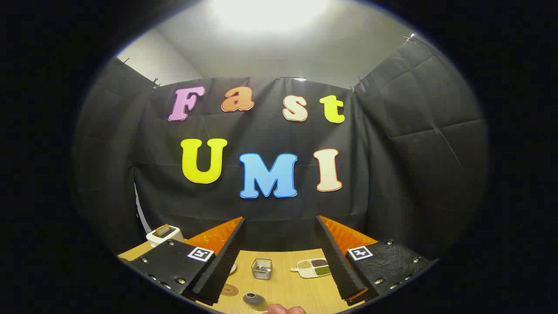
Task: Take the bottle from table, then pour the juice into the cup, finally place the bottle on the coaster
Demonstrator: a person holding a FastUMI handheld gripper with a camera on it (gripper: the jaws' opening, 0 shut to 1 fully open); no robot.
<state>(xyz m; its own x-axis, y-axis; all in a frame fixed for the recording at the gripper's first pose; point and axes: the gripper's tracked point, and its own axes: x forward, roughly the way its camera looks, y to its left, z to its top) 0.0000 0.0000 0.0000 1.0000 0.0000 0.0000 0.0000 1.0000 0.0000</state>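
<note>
While the fingers stand wide apart with nothing between them, the scene reads so:
Gripper (279, 261): spread wide, holding nothing, raised above the table and looking across it toward the far edge.
Table (287, 292): light wood, seen between and below the two fingers.
Bottle (254, 300): dark, its round top showing, near the table's near edge, below the gap between the fingers and nearer the left one; untouched by the fingers.
Hand (285, 309): a fingertip or two at the near edge, just beside the bottle on its right.
Coaster (229, 289): round, brown, flat on the table just beside the left finger, left of the bottle.
Cup (262, 268): clear, squarish glass, mid-table beyond the bottle.
Divided dish (314, 267): pale, holding grains in compartments, right of the cup by the right finger.
Toaster (165, 233): white, at the far left corner.
</note>
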